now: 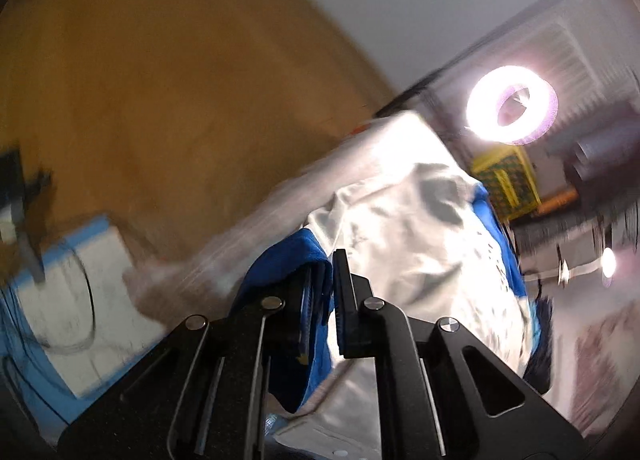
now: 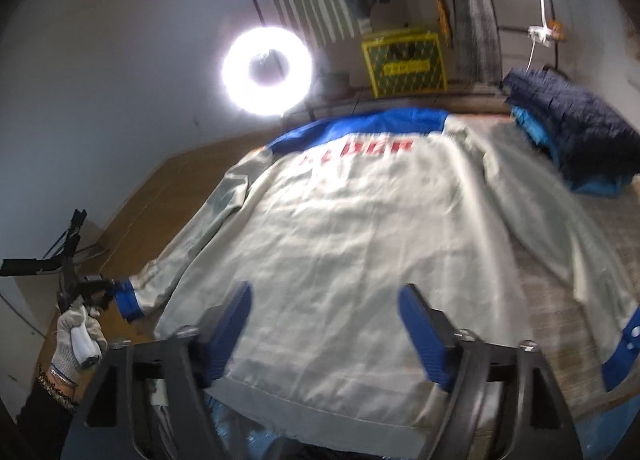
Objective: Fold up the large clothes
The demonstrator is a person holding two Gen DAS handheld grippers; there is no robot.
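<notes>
The left gripper [image 1: 320,300] pinches the blue cuff [image 1: 312,260] of one sleeve; the right gripper [image 2: 324,324] hovers wide open, holding nothing, over the hem. The white jacket [image 2: 340,228] lies flat, back up, on the table [image 2: 580,228], apparently hardly folded. Beyond sits a dark folded pile [image 2: 580,128].
</notes>
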